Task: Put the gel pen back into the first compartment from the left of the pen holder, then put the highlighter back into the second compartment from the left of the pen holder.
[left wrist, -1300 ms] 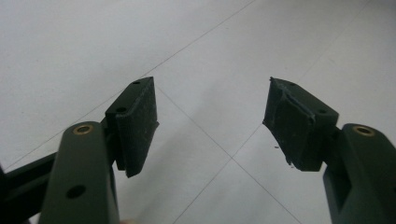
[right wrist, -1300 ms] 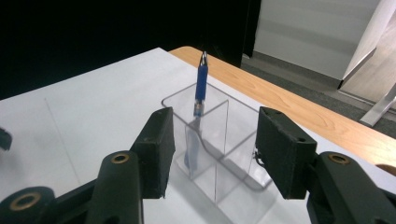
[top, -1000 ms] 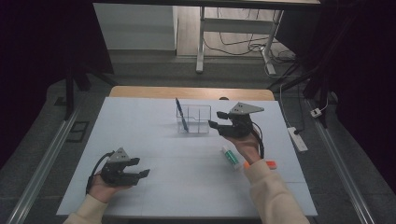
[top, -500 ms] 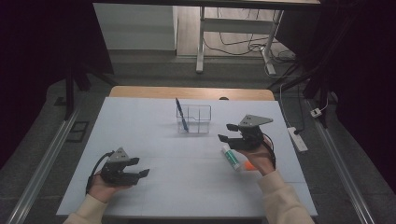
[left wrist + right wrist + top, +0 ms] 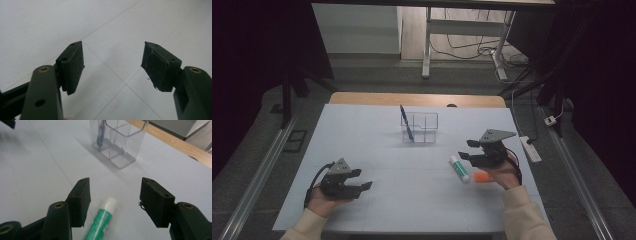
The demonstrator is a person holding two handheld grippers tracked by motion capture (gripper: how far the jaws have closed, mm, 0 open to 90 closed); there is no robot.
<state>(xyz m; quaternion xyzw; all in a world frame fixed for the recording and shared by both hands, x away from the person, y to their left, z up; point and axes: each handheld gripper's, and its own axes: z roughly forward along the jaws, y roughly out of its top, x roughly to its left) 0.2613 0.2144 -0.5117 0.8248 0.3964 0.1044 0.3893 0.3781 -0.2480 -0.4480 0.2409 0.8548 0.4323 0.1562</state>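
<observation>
Since a second ago the right gripper has drawn back from the clear plastic organizer toward the person and now hovers over the glue stick, its jaws having just been opening, spread apart with the stick lying on the table below the gap, not pressed. At the left, the left gripper has kept its place near the table's front edge, jaws wide apart over bare white tabletop. A blue pen stands in the organizer's left compartment. An orange object lies just beside the glue stick.
</observation>
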